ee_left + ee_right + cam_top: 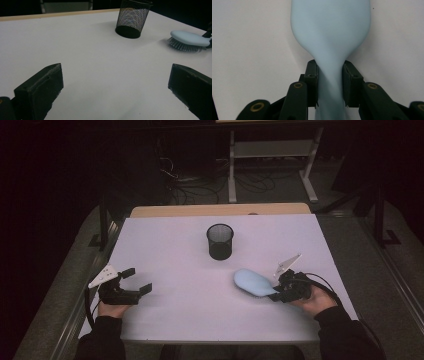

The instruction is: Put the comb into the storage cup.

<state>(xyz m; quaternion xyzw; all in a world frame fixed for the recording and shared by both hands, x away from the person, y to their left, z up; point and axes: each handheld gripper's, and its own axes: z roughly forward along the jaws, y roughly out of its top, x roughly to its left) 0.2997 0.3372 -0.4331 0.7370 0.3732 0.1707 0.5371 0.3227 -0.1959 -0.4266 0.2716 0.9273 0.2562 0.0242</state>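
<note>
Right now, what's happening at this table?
A person holds a claw in each hand at a white table. The right claw is clamped on the handle of a light blue hairbrush, which lies bristles down on the table at the person's right. The left claw sits open near the table's left edge with nothing between its jaws. A black mesh cup stands upright farther back, near the middle, apart from the brush.
</note>
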